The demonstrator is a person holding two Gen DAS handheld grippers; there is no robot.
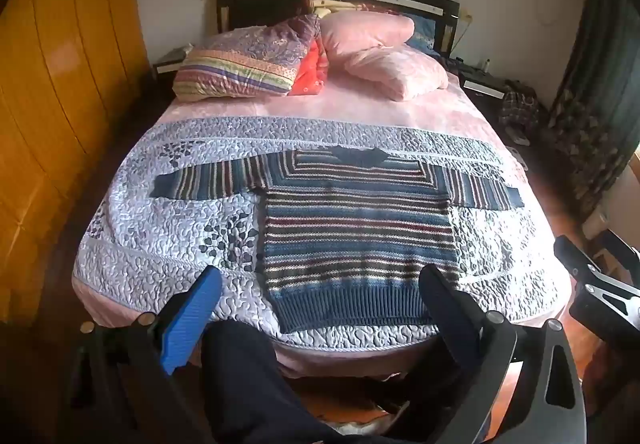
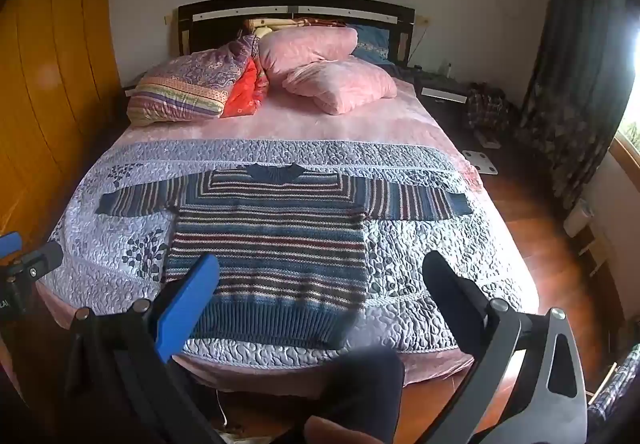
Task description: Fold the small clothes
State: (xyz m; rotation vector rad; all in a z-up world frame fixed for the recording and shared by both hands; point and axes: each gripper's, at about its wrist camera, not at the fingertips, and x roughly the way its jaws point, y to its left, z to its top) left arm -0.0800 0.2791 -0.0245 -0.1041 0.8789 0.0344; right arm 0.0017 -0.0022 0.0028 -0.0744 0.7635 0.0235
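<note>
Room: bedroom with a wooden wardrobe [image 1: 52,91] along the left edge of the frame, dark curtains [image 1: 600,91] at the right, and a bed [image 1: 168,236] filling the centre under a pale quilted bedspread.
Left wrist view, background: pillows [image 1: 312,55] heaped at the headboard in the upper middle.
Left wrist view, garment: striped knit sweater [image 1: 356,228] lies flat on the quilt, centre of frame, neck toward the pillows, both sleeves stretched straight out to the sides, ribbed hem nearest the lower edge.
Left wrist view, left gripper [image 1: 320,284]: fingers spread wide, empty, held above the foot of the bed; blue pad at lower left, black finger at lower right, the hem showing between them.
Left wrist view, other tool: part of the second gripper pokes in at the right edge.
Right wrist view, garment: same sweater [image 2: 268,244], sitting left of centre, unfolded.
Right wrist view, right gripper [image 2: 320,280]: fingers apart, holding nothing, clear of the cloth.
Right wrist view, person: a dark-clothed leg [image 2: 360,392] at the bottom centre.
Handling, a judgement: thick knit, soft and floppy, probably grippy rather than slick; it should drape and stretch if lifted by one point.
Where to hold, a judgement: pinch a sleeve cuff or a hem corner, taking both layers, and carry it across the body.
</note>
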